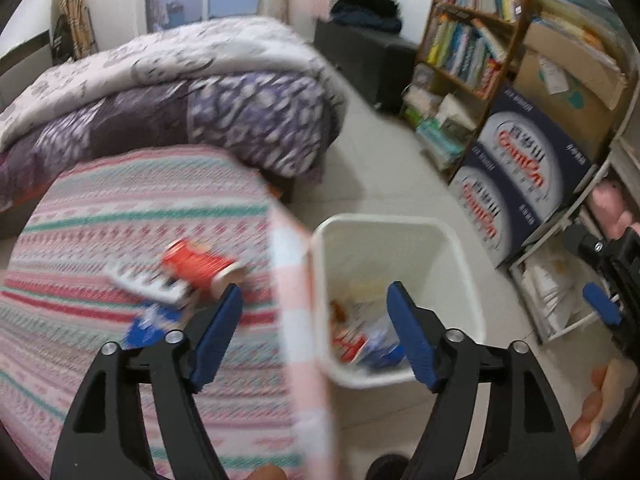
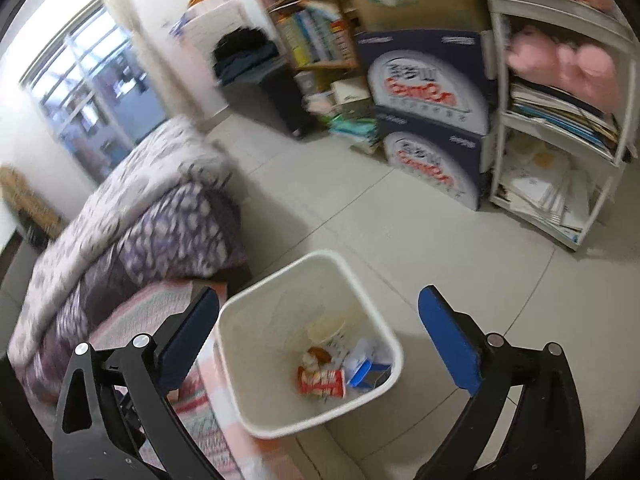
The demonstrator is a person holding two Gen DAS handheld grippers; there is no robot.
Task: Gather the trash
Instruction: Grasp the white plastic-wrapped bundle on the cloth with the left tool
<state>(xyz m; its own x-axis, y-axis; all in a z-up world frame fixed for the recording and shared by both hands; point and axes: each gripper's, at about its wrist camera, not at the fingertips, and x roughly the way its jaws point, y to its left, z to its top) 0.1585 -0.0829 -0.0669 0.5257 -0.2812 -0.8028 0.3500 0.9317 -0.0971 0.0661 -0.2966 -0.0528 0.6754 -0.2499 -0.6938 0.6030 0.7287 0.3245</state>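
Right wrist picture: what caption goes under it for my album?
Open right gripper above a white bin holding trash.

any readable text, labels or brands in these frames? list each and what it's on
Two stacked dark blue cartons by the shelves: a large red brand word on a white oval, too blurred to spell out; the small white print around it is unreadable too.
Red packet in the white trash bin: print too blurred.
Red can on the striped bedspread: unreadable.
Book spines on the wooden bookshelf: too small.
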